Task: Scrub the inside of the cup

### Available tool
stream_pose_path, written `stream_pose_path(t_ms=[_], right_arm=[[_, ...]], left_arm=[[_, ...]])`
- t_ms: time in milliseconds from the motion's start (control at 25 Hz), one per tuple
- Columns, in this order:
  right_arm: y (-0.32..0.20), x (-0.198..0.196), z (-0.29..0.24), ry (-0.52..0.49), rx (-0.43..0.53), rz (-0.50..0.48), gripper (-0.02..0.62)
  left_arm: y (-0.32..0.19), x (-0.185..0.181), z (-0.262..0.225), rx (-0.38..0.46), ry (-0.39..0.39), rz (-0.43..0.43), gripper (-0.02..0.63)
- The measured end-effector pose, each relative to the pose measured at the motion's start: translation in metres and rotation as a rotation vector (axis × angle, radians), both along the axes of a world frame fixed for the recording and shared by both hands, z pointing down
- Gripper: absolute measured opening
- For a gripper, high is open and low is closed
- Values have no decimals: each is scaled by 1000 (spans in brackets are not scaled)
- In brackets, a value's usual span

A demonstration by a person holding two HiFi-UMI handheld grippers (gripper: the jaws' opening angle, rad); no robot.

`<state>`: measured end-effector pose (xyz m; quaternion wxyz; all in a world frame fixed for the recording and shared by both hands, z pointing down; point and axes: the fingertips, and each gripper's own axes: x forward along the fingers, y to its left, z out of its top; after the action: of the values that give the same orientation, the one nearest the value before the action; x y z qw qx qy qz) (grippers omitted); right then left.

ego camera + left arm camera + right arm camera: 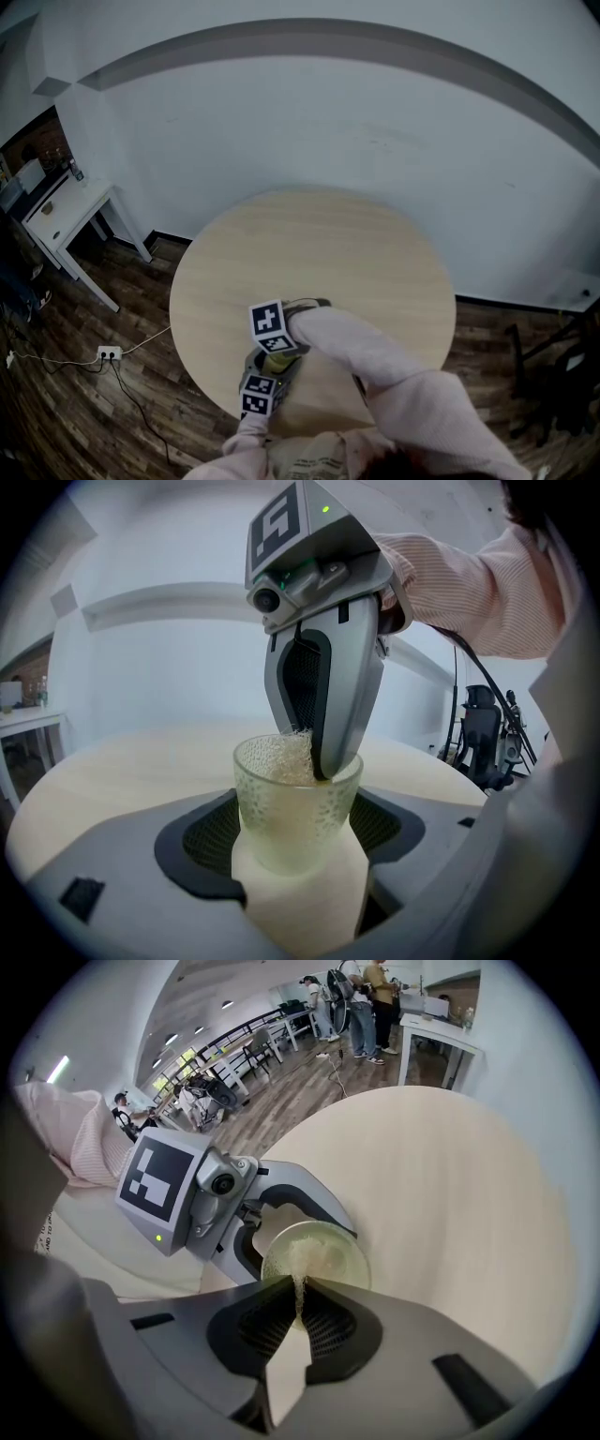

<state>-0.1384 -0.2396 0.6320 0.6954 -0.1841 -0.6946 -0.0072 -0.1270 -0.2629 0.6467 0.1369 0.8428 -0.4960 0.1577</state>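
A translucent, pale green textured cup (295, 808) stands upright between the jaws of my left gripper (295, 834), which is shut on its sides. My right gripper (319, 761) comes down from above with its fingertips inside the cup's mouth. It is shut on a wispy white mesh scrubber (292, 750) that rests against the inner wall. From the right gripper view I look down into the cup (323, 1258), with the scrubber (300, 1283) pinched at my right gripper (298, 1290) and the left gripper (220, 1208) beside it. Both grippers (272, 361) work at the near edge of the table.
The round light wooden table (319, 272) is bare beyond the grippers. A white wall runs behind it. A white side table (70, 211) stands far left, a power strip (110, 353) with cables lies on the wood floor, and a dark chair (553, 356) is at the right.
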Motion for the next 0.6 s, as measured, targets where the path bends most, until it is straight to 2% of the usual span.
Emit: stream_pose_path(t_ms=[600], right_arm=[[11, -9, 0, 0, -148, 232, 26]], left_arm=[[1, 1, 0, -3, -6, 3, 357]])
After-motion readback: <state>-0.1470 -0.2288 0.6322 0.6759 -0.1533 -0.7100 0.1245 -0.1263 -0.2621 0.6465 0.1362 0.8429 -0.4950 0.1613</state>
